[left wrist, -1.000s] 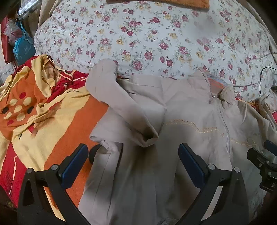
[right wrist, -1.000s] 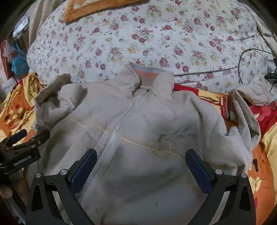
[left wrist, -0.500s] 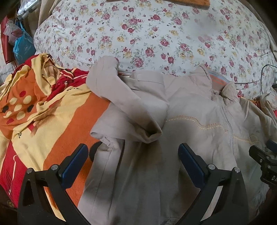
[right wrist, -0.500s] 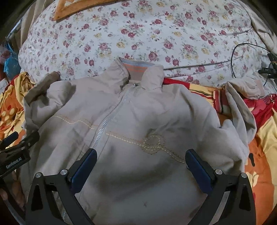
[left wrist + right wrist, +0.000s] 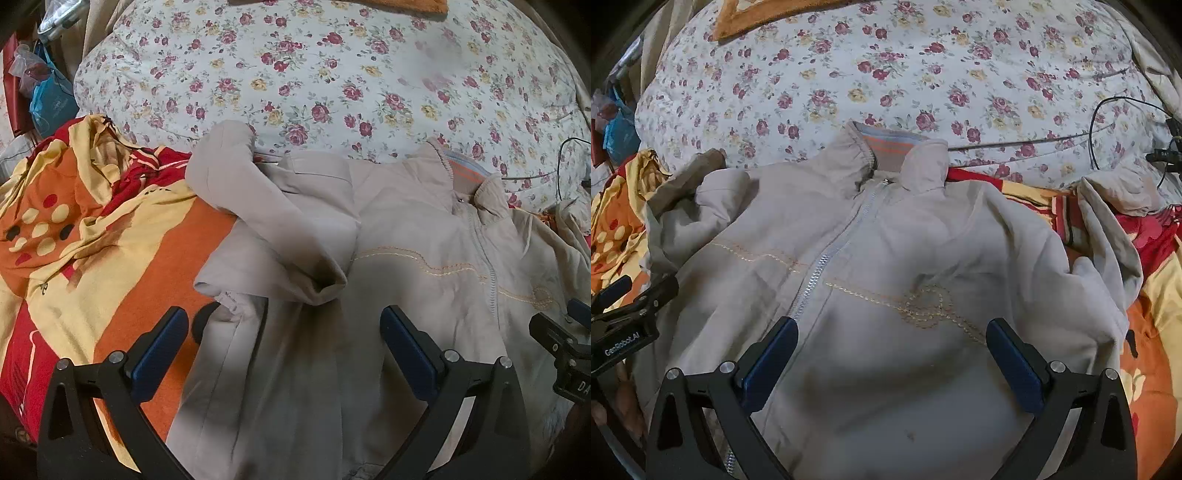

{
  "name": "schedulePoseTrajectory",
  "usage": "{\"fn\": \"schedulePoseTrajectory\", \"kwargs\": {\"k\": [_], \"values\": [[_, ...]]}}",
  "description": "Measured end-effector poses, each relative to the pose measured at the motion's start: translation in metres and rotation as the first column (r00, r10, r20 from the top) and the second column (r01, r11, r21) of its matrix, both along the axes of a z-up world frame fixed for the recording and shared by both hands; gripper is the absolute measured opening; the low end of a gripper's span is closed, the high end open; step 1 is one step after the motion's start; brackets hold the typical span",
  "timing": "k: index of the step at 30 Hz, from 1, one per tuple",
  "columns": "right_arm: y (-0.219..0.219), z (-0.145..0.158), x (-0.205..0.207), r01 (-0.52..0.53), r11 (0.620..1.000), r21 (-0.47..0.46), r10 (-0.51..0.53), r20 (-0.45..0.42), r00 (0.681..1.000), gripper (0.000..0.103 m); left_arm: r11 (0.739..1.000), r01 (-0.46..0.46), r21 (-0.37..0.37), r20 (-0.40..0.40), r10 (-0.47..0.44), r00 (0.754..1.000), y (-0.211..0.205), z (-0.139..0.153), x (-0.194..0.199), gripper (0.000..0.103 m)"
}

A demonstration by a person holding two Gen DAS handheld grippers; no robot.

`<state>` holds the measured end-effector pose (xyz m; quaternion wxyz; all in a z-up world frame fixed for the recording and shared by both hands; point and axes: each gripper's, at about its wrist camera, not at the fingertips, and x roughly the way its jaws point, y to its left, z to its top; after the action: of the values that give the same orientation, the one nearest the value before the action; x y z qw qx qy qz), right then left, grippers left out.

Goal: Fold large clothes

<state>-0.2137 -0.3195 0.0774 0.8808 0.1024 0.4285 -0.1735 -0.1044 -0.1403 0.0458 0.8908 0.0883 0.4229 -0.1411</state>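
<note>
L gripper (image 5: 284, 343) & R gripper (image 5: 892, 354) both w/ jaws wide apart, holding nothing, hovering over lower part of beige jacket (image 5: 886, 258). Jacket lies front-up, zipped, on orange/yellow blanket (image 5: 122, 266); one sleeve (image 5: 258, 221) folded across chest. Collar (image 5: 897, 155) points toward floral quilt (image 5: 886, 74) beyond.

Floral quilt (image 5: 905, 74), orange patterned blanket (image 5: 122, 258), black cable (image 5: 1108, 110)
</note>
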Motion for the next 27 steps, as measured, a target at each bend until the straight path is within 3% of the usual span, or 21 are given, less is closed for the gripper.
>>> {"fn": "schedulePoseTrajectory", "kwargs": {"k": [27], "values": [[0.0008,-0.0035,0.0011,0.012,1.000,0.018,-0.012,0.000,1.000,0.102,1.000,-0.014,0.002,0.001,0.014,1.000,0.0048,-0.0022,0.0023,0.103]]}}
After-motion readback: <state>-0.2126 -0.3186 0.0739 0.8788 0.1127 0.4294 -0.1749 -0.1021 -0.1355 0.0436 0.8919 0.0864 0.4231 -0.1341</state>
